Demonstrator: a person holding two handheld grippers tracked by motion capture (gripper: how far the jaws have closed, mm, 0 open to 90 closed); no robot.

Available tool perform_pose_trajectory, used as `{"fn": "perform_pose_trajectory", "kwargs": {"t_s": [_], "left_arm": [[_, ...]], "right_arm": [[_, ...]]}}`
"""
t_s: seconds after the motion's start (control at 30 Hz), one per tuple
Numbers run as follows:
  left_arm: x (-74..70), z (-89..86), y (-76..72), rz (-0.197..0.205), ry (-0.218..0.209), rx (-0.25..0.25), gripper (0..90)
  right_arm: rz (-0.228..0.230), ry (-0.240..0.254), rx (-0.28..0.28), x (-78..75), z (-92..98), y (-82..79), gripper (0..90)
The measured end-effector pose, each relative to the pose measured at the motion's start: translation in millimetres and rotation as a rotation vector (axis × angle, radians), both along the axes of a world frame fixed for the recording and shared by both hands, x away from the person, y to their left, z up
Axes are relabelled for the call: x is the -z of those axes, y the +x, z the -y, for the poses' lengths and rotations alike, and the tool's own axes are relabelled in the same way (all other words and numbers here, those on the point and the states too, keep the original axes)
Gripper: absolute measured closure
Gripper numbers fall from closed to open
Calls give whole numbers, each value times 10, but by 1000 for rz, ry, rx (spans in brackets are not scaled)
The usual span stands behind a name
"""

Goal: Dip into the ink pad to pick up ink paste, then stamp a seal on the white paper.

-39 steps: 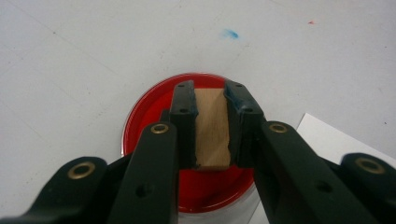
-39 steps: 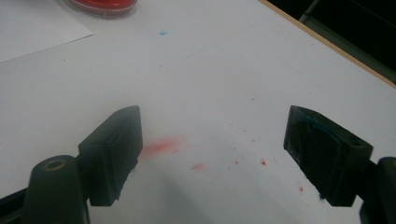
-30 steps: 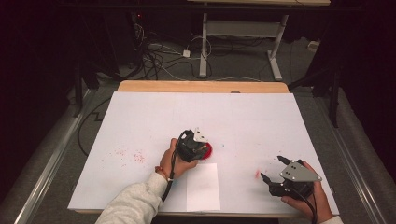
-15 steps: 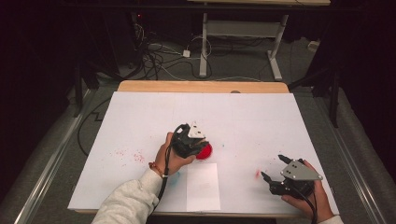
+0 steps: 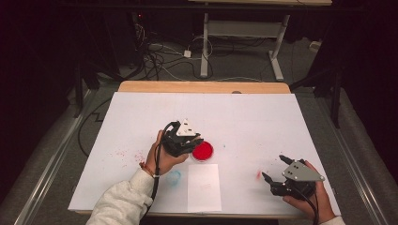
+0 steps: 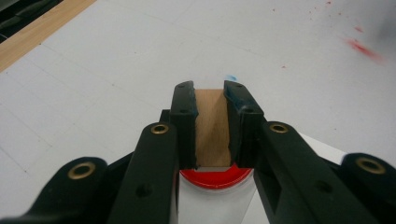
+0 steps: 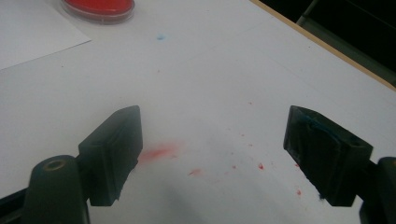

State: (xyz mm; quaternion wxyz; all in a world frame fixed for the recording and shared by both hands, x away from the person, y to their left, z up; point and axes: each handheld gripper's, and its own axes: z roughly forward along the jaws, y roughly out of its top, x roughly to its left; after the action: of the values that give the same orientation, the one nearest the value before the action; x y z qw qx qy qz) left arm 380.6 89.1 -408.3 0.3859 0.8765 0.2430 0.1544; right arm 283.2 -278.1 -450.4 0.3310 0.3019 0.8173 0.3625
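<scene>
White table (image 5: 244, 112): left gripper (image 6: 208, 95) clamps a tan wooden block (image 6: 212, 126) over a round red dish (image 5: 202, 151); right gripper (image 7: 212, 156), at 4 o'clock, gapes.

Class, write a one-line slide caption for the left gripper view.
Left tool grips a small wooden block above the round red ink pad.

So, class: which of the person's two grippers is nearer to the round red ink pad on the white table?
Left. The left gripper, shut on a wooden block, sits right beside the round red ink pad. The right gripper rests open, well off towards the table's right.
</scene>
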Motion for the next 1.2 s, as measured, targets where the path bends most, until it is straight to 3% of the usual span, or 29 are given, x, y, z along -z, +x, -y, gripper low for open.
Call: {"fn": "perform_pose_trajectory", "kwargs": {"t_s": [0.4, 0.6, 1.0, 1.2], "left_arm": [[-151, -99, -171, 17, -45, 39, 735], [-195, -85, -339, 30, -38, 88, 735], [19, 74, -629, -32, 13, 205, 735], [182, 175, -683, -53, 50, 251, 735]], "right_arm": [[2, 13, -10, -1, -1, 18, 199], [-1, 7, -6, 11, 11, 1, 199], [1, -2, -10, 16, -12, -15, 198], [-1, -5, -12, 14, -3, -17, 200]]}}
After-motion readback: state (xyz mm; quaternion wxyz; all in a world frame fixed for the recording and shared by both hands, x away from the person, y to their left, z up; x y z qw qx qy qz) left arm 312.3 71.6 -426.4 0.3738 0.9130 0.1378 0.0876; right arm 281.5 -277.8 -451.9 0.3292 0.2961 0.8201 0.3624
